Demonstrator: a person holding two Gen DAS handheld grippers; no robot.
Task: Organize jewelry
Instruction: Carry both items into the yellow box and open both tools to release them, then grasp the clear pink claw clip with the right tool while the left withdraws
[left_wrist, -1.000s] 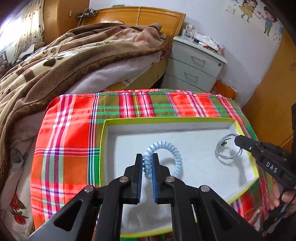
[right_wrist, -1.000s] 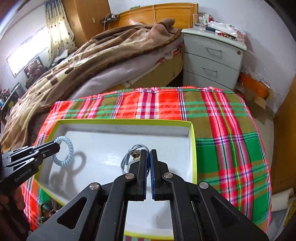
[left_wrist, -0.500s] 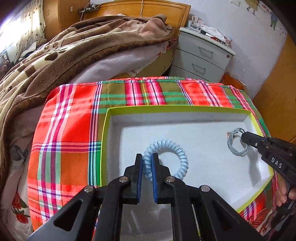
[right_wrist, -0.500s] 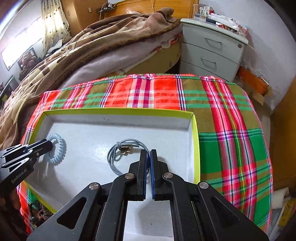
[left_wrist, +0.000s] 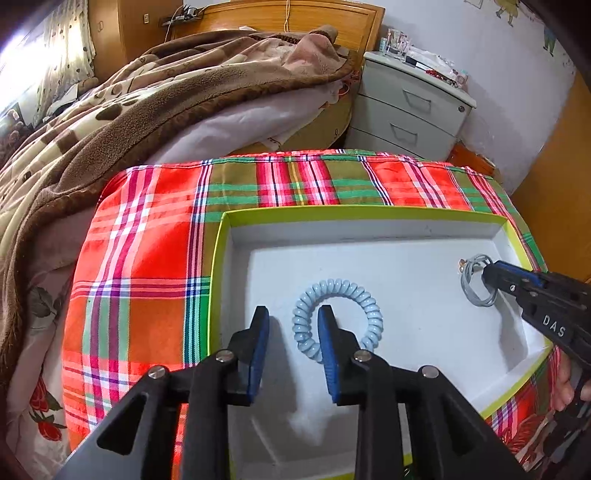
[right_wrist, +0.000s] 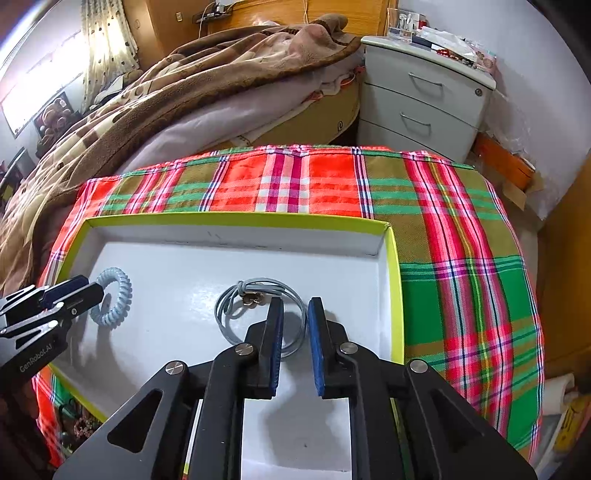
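From the left wrist, the left tool (left_wrist: 291, 325) is opening, its pads apart around the near-left arc of the pale blue spiral bracelet (left_wrist: 338, 317) lying on the white tray (left_wrist: 369, 219) – the right tool at 3 o'clock. From the right wrist, the right tool (right_wrist: 295, 314) is opening too – a narrow gap over the grey cord necklace (right_wrist: 258, 310), the bracelet at 9 o'clock.
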